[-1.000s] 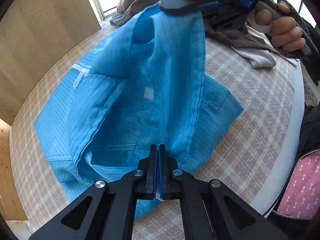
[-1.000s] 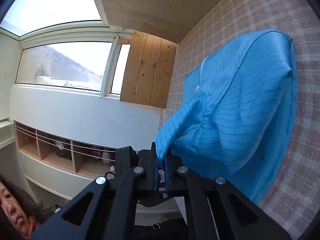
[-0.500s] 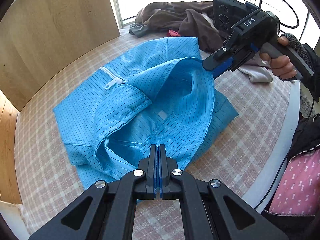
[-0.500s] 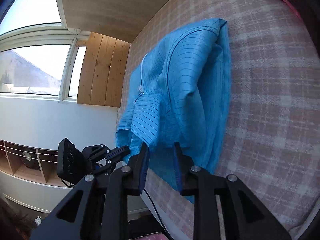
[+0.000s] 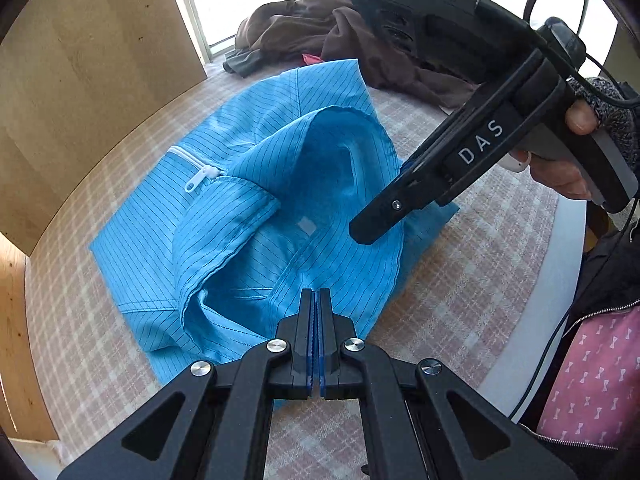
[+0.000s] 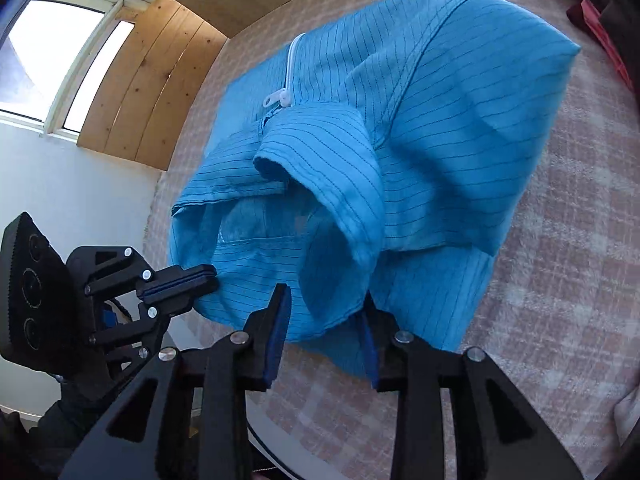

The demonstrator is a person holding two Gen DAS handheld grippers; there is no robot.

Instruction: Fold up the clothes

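The blue striped garment (image 5: 280, 208) lies half folded on the checked table cover (image 5: 460, 280), in the middle of the left wrist view, with its white zipper pull (image 5: 196, 178) towards the left of the frame. The left gripper (image 5: 318, 320) is clenched on the near hem of the cloth at the lower centre, and a thin blue edge shows between its closed jaws. The right gripper (image 5: 360, 232) comes in from the upper right of that view, and its tip hangs over the inside of the raised fold.

In the right wrist view, the right gripper (image 6: 324, 320) has its jaws apart. A loose lobe of the garment (image 6: 420, 140) hangs down between them, but the pads do not seem to press on it, so I judge it released. The left gripper (image 6: 192, 284) is seen at the left of this frame, pinching the hem.

The relation that matters, I think, is this: the free lobe lies directly in front of the right claw and just above its fingertips, while the long fold runs from the left gripper up towards the upper right. The right hand is nearer to the loose part, so it probably must take it again or flatten it.

Only the left view shows the pile of brown clothes (image 5: 320, 32) at the top, and the person's hand (image 5: 560, 160) on the handle. Only the right view shows the gap between the right jaws.
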